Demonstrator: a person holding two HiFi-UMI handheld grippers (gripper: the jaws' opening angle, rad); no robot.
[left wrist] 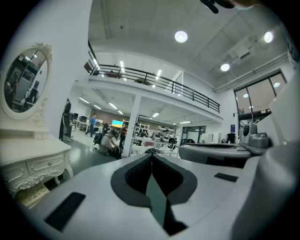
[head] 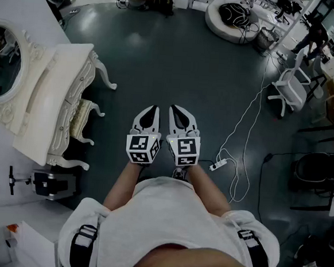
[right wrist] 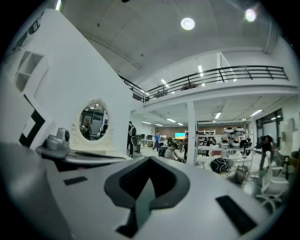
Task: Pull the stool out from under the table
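- A dark green-grey floor (head: 178,62) fills the middle of the head view.
- An oval mirror (head: 3,59) in a carved white frame sits at the left edge.
- A white office chair (head: 291,88) stands at the right, and a black chair (head: 319,171) is nearer, below it.
- A white cable (head: 251,108) snakes across the floor to a power strip (head: 218,164).
- A round white seat (head: 213,18) at the top holds a black bundle.
- A person (left wrist: 108,143) crouches on the floor far off.
- A black balcony railing (right wrist: 220,75) runs below the round ceiling lights (right wrist: 187,23).

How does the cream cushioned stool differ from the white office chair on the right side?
The cream cushioned stool sits partly under the white dressing table; the white office chair stands free on the dark floor. The stool shows no backrest; the chair has one. Both are pale seats.
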